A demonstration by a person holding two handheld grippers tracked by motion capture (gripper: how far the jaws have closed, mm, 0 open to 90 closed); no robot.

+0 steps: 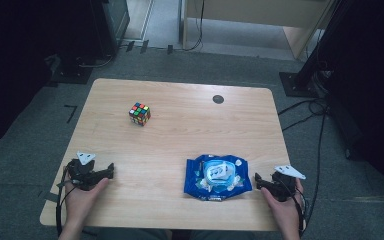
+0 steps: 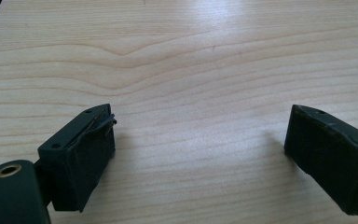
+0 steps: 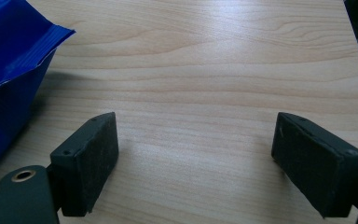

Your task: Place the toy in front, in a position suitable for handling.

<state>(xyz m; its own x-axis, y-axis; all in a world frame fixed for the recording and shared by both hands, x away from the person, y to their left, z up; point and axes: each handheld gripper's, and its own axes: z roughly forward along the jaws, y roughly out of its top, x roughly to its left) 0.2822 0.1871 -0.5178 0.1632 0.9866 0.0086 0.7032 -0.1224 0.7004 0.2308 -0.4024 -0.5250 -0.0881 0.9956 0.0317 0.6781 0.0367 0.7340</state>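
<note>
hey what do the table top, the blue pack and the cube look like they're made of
Table top: pale wood or wood-look laminate, smooth with a soft sheen; grain lines show. Blue pack: thin glossy plastic film, crinkled, with crimped edges. Cube: probably hard plastic with coloured squares in a black frame; too small to tell its finish.

1. Blue packet [image 3: 9,60] cut off by the left and top edges in the right gripper view.
2. Print on its white label [image 1: 218,171] too small to read.
3. Forearms cut off at the bottom edge of the high view.
4. Dark round spot [image 1: 218,99] on the bench [image 1: 180,135] too small to identify.
</note>
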